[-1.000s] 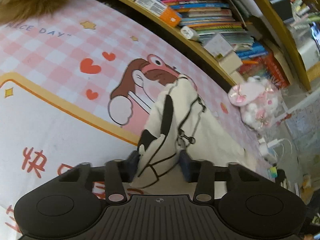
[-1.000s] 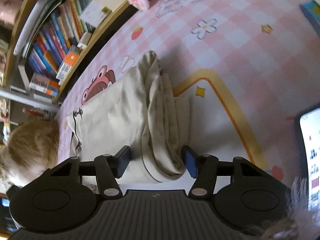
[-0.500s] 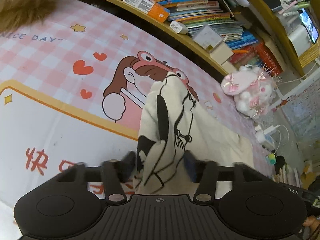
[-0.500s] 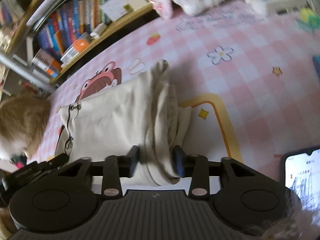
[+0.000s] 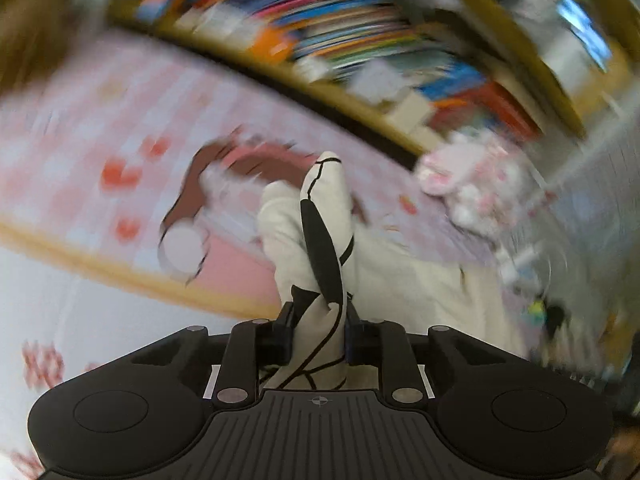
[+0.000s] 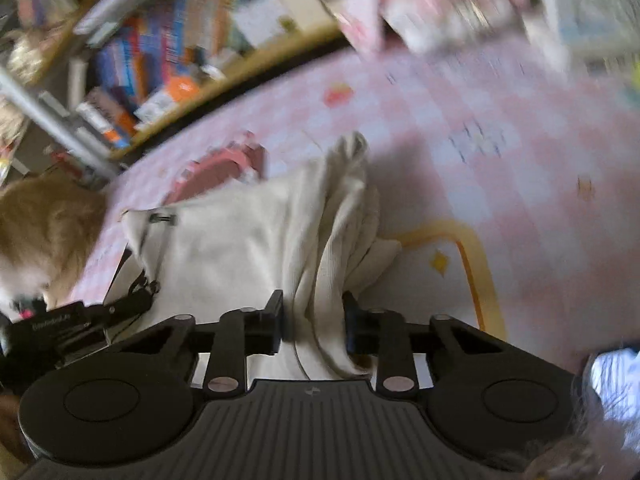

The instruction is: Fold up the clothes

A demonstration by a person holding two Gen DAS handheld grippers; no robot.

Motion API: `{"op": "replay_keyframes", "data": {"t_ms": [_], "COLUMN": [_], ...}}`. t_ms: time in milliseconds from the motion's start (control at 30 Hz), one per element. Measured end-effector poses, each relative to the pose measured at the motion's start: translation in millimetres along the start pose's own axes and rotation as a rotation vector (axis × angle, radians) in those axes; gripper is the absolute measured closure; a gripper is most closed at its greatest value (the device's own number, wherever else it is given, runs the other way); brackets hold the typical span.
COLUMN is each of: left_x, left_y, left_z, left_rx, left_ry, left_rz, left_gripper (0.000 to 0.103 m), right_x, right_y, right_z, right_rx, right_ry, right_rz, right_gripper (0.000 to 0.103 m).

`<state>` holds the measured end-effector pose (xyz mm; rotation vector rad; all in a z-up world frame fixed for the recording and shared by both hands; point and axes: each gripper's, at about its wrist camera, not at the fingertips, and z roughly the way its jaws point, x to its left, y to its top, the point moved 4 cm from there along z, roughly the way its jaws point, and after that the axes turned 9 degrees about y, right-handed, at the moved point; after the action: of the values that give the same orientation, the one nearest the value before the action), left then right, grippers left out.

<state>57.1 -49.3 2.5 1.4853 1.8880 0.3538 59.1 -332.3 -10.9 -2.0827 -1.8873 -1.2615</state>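
I have both grippers clamped on one cream garment (image 6: pixel 224 248) now. A second ago the fingers of each stood apart with cloth bunched loosely between them; half a second ago they were narrowing; at this moment the left gripper (image 5: pixel 319 326) has its fingers pinched together on the end with the black printed lines, and the right gripper (image 6: pixel 313 322) has its fingers closed on a gathered ribbed bunch. Both views have gone streaky with motion blur, where the earlier ones were sharp, so I judge both ends are being carried rather than held in place.

To me that means the grasp is made and a lift or fold-over of the garment is under way; which way the fold goes, I cannot tell from this.

The garment lies on the pink checked mat (image 6: pixel 460 128), stretched between my two grippers, its middle sagging onto the mat near the cartoon figure (image 5: pixel 224 184) printed there.

Counting: one garment, two grippers, one mat. One pink plush toy (image 5: pixel 468 176) sits at the far right edge of the mat, one furry animal (image 6: pixel 44 232) is at the far left, and one lit phone screen (image 6: pixel 616 372) shows at the near right. The bookshelf (image 5: pixel 360 40) runs along the far side.
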Motion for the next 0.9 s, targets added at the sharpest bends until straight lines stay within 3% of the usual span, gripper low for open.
{"op": "replay_keyframes", "data": {"t_ms": [233,500,733,900], "left_x": [22,40,34,29], "left_y": [0,-6,-7,-8], "left_z": [15,31,34,34], "left_rx": [0.094,0.152,0.145,0.146], "left_ry": [-0.032,-0.088,-0.091,-0.08], "left_rz": [-0.084,-0.216,-0.214,-0.179], "left_gripper": [0.075,0.058,0.063,0.08], "right_x": [3,-14,-5,4], "right_y": [-5,-6,-3,-3], "right_z": [-4,-1,4,11], "right_rx": [-0.02,-0.002,0.001,0.011], "right_ry": [-0.017,-0.016,-0.014,-0.04], "right_rz": [-0.033,0.088,0.058,0.008], "right_gripper": [0.077,0.054,0.053,0.067]}}
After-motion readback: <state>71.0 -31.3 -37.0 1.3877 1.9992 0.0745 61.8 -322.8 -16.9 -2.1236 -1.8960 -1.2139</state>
